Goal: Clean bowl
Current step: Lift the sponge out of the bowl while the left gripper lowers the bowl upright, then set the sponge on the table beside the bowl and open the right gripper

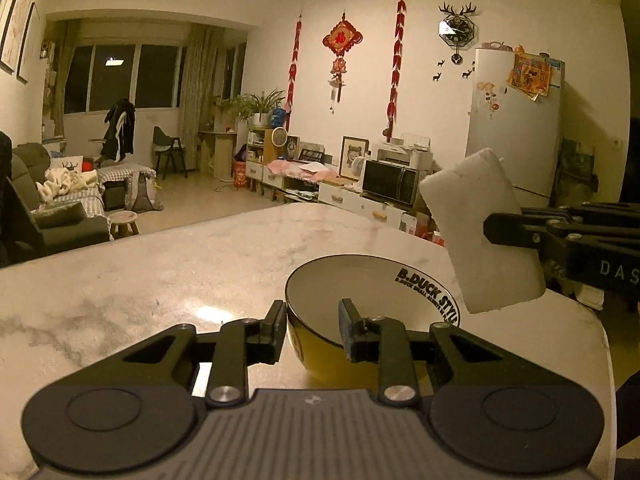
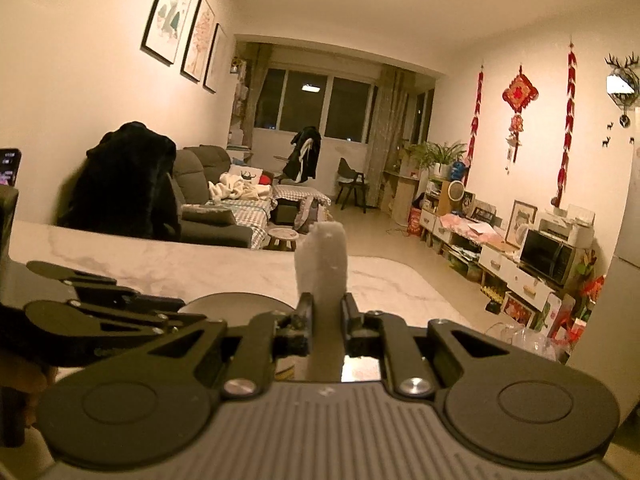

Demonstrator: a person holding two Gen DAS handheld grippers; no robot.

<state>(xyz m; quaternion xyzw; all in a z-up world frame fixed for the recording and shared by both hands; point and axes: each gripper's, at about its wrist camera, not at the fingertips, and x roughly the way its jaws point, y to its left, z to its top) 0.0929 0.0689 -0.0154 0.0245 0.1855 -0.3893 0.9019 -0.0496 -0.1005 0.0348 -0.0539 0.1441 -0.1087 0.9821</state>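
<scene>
**Bowl pinched at its near rim, sponge held above its right side**

Landmark for this entry: the bowl (image 1: 360,300), black outside, pale grey inside, with "B.DUCK STYLE" printed along the inner right wall. It sits on the marbled counter (image 1: 160,280), toward the counter's right end, directly ahead of my left tool (image 1: 312,330).

Left tool: its two fingers straddle the bowl's near rim. One finger (image 1: 354,330) stands inside the bowl against the inner wall; the other is outside, at the bowl's left flank. The gap between them is narrow, with the wall of the bowl in it. I read this as a grip on the rim, though I cannot see whether the outer pad is pressed fully against the wall.

Right tool (image 2: 326,312): clamped narrow on a white sponge block (image 2: 322,256), which stands up out of the fingers. In the left wrist view the same sponge (image 1: 480,232) hangs tilted above the bowl's right rim, its lower corner over the printed lettering. I cannot tell whether it touches the rim or clears it. In the right wrist view only a dark arc of the bowl (image 2: 236,304) shows, just left of the sponge, with the left tool's linkage (image 2: 100,312) reaching in from further left.

Beyond the bowl the counter surface shows only a lamp reflection. A microwave (image 1: 390,182) and a fridge (image 1: 516,120) stand behind the bowl along the far wall.
</scene>
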